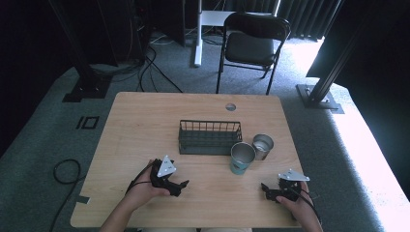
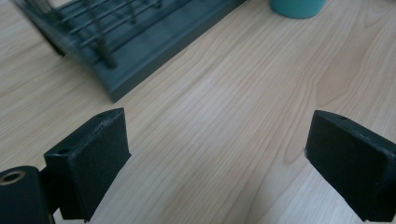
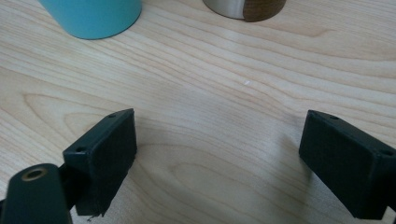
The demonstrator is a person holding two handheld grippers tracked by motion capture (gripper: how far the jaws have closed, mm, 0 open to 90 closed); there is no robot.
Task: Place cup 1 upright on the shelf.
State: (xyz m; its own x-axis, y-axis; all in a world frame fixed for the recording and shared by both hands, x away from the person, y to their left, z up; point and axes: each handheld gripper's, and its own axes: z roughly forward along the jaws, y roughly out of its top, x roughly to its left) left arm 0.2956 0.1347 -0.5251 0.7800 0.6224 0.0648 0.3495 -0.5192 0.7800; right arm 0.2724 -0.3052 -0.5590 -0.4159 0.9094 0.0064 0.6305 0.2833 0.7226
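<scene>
Nearest me, my left gripper rests low over the pale wooden table, jaws spread wide with only bare wood grain between the pads. My right gripper sits at the near right corner, its jaws spread just as wide and holding nothing.

Farther out from both stands the teal tapered cup, upright, mouth up. It lies ahead and to the right of my left gripper, and ahead and a little to the left of my right one. I judge the right gripper the nearer of the two; in its own view the cup's base sits just beyond the left pad. Since the cup stands on end, a level approach from the side should bracket its wall.

Just beside the cup, to its right and slightly behind, stands a brushed steel cup; the two look close enough to touch, though I cannot tell. Behind them is the dark green wire basket, its long side running across the table.
</scene>
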